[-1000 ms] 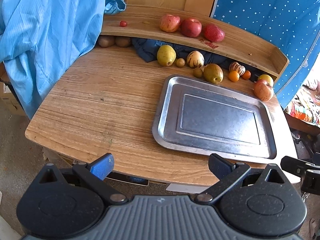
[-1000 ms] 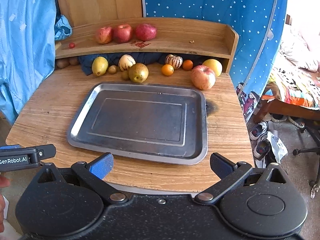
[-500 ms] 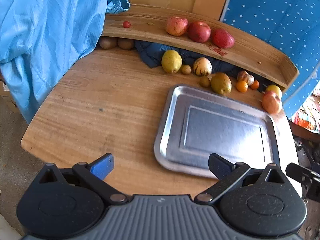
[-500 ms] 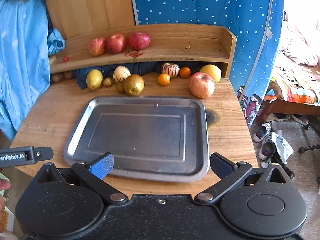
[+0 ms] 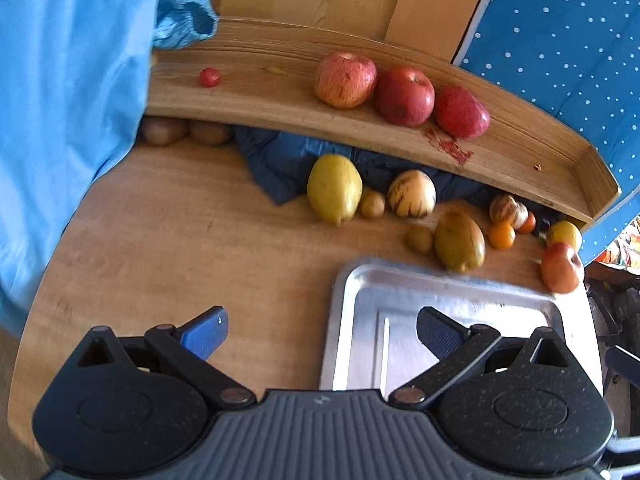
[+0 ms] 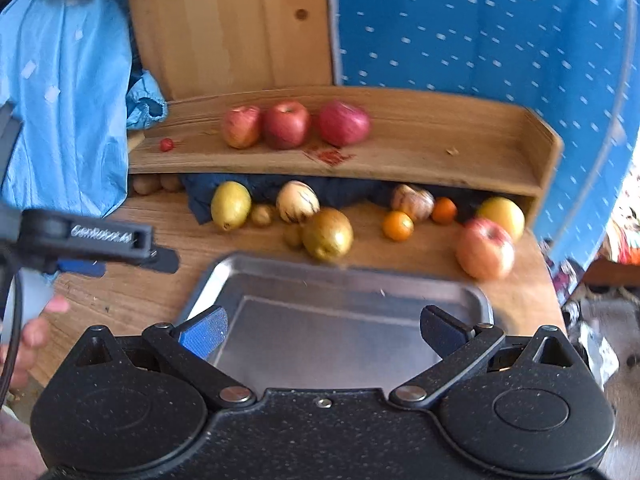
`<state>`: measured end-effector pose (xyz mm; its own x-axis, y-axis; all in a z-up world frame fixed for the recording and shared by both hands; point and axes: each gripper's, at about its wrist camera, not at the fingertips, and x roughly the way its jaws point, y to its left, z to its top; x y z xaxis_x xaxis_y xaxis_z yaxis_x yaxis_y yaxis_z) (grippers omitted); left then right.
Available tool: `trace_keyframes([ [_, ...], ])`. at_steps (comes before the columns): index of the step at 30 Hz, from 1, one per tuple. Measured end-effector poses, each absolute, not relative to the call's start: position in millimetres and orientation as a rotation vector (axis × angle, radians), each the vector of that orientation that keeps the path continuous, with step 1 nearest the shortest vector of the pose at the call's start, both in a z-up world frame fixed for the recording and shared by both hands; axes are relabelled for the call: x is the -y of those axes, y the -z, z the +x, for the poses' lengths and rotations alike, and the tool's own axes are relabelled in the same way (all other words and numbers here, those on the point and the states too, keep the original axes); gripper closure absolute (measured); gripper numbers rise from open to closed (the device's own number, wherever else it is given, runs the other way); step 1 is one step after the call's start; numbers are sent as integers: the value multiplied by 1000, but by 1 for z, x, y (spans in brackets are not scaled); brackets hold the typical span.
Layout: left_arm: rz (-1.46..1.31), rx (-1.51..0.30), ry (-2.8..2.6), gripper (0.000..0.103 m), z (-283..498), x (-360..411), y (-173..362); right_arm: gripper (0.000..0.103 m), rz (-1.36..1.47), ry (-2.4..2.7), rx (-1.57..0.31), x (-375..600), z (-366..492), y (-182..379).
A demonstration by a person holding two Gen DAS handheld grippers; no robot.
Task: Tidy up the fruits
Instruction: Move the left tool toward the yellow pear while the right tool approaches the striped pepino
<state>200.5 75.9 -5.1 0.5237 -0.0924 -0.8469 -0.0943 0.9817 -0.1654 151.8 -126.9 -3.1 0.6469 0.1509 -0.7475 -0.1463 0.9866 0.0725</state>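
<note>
A blue garment [image 5: 60, 100] is seen hanging at the far left, over the edge of the wooden table [image 5: 180, 240]. On the raised wooden shelf [image 5: 280, 96] a small red cherry tomato [image 5: 209, 77] is set apart to the left, and three red apples [image 5: 404, 90] are lined up touching one another further right. Below the shelf, two brown kiwis [image 5: 182, 131] are tucked in shadow, beside a dark blue cloth [image 5: 276, 168]. Along the table a yellow-green pear [image 5: 334, 189] is found first, with a small brown kiwi [image 5: 373, 205] just beside it, then a cream melon with purple stripes [image 5: 412, 193]. A second small kiwi [image 5: 421, 239] touches a bronze-green pear [image 5: 459, 240], which lies at the far rim of the metal tray [image 5: 360, 320]. Further right a second striped fruit [image 6: 412, 202], two small oranges [image 6: 397, 225], a yellow apple [image 6: 502, 215] and a pink-red apple [image 6: 485, 252] are gathered near the table's right end. The tray holds no fruit.

The left gripper [image 5: 322, 330] is held wide apart over the table and the tray's left rim, with nothing between its fingers. The right gripper [image 6: 322, 330] is likewise spread wide above the tray, gripping nothing. In the right wrist view the left gripper is seen from the side, with part of a hand [image 6: 32, 336] below it.
</note>
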Motion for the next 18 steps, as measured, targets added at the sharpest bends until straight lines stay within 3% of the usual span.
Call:
trace_keyframes([
  [18,-298,-1168,178,1,326,-116,59,1,-202,-187,-919,49,246,43],
])
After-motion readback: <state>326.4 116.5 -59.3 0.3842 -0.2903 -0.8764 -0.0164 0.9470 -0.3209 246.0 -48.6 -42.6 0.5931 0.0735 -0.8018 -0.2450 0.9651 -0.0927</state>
